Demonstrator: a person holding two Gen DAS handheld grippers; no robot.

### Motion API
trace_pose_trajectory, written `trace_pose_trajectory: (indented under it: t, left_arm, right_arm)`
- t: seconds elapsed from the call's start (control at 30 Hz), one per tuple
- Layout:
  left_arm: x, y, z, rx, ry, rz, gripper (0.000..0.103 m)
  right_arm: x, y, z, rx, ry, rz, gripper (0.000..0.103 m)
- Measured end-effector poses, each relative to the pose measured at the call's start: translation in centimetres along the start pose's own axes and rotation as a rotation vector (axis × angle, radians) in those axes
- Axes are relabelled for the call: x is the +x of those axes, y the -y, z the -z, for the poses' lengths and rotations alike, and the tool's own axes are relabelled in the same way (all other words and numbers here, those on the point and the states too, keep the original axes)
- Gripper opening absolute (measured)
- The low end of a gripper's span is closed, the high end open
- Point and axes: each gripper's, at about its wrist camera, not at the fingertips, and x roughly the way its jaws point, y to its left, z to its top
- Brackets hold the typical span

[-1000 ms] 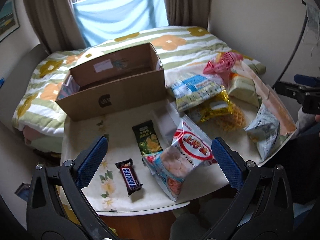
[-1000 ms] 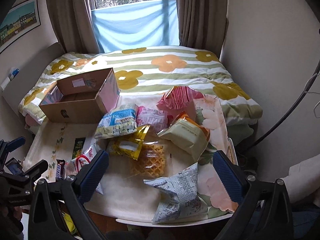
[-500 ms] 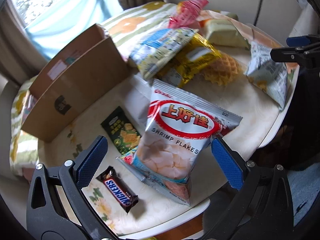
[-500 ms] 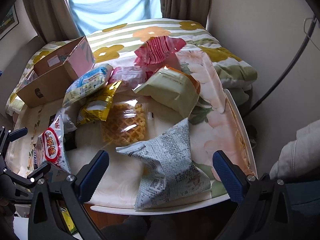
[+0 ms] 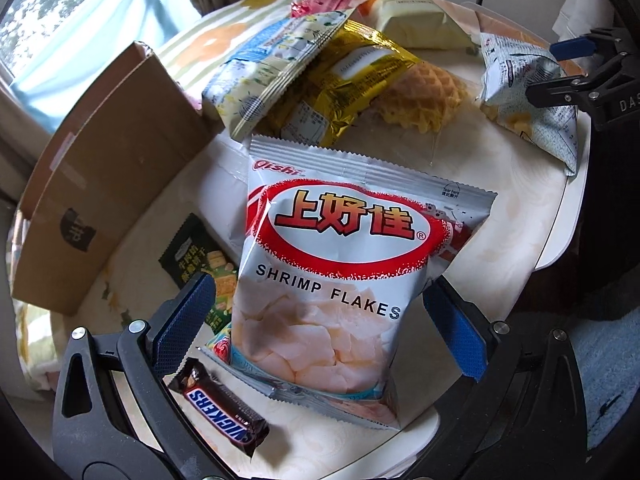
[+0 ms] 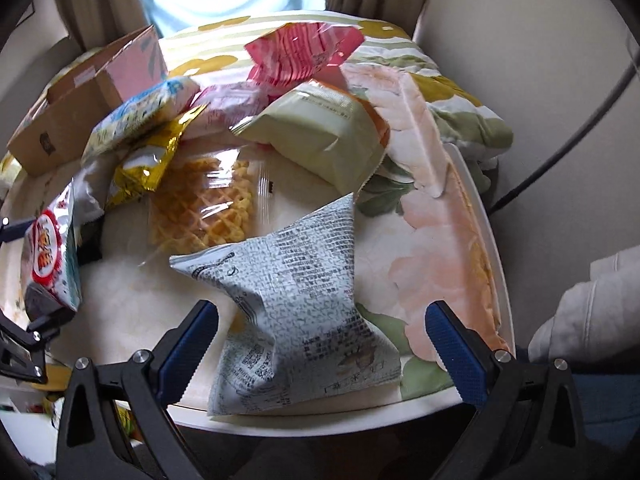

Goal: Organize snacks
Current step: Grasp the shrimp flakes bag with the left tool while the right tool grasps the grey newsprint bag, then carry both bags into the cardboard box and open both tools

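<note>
In the left wrist view my left gripper [image 5: 320,328] is open, its blue pads on either side of the lower part of a shrimp flakes bag [image 5: 340,264] lying on the table. A Snickers bar [image 5: 224,410] and a dark green snack packet [image 5: 200,256] lie left of the bag. In the right wrist view my right gripper [image 6: 320,344] is open astride a grey newsprint-pattern bag [image 6: 296,304] near the table's front edge. An open cardboard box [image 5: 100,168] stands at the left.
A pile fills the far side: a blue-and-white bag [image 5: 272,64], a gold bag [image 5: 344,80], a clear waffle packet [image 6: 204,204], a pale green bag [image 6: 320,132] and a pink striped bag [image 6: 304,52]. A flowered bed [image 6: 440,92] lies behind the white table rim [image 6: 492,240].
Both grippers have moved down and closer to the table. The left one now straddles the shrimp flakes bag and the right one straddles the grey bag. Both stay open.
</note>
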Motion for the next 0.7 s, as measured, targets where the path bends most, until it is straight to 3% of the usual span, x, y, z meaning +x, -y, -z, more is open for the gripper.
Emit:
trace_pose_trajectory:
  t: [0.07, 0.13, 0.23, 0.3, 0.33, 0.5, 0.7]
  left_arm:
    - [0.3, 0.1, -0.1, 0.002, -0.009, 0.01, 0.101]
    - [0.7, 0.1, -0.1, 0.003, -0.028, 0.03, 0.084]
    - [0.7, -0.2, 0.2, 0.004, -0.034, 0.038, 0.079]
    - [0.6, -0.2, 0.2, 0.002, -0.035, 0.046, 0.073]
    - [0.5, -0.2, 0.2, 0.0, -0.035, 0.046, 0.07]
    - [-0.1, -0.6, 0.1, -0.026, -0.04, 0.057, 0.061]
    - [-1.2, -0.9, -0.7, -0.1, -0.034, 0.059, 0.058]
  right_arm:
    - [0.5, -0.3, -0.1, -0.03, -0.003, -0.002, 0.103]
    - [0.9, -0.6, -0.2, -0.052, -0.005, -0.008, 0.102]
    - [1.8, -1.1, -0.3, -0.077, -0.018, -0.023, 0.091]
    - [2.4, -1.4, -0.3, -0.101, -0.031, -0.03, 0.074]
    - [2.7, -1.5, -0.2, -0.109, -0.033, -0.031, 0.072]
    - [2.6, -1.8, -0.3, -0.139, -0.013, -0.047, 0.052]
    - [1.9, -2.1, -0.3, -0.169, 0.003, -0.062, 0.047]
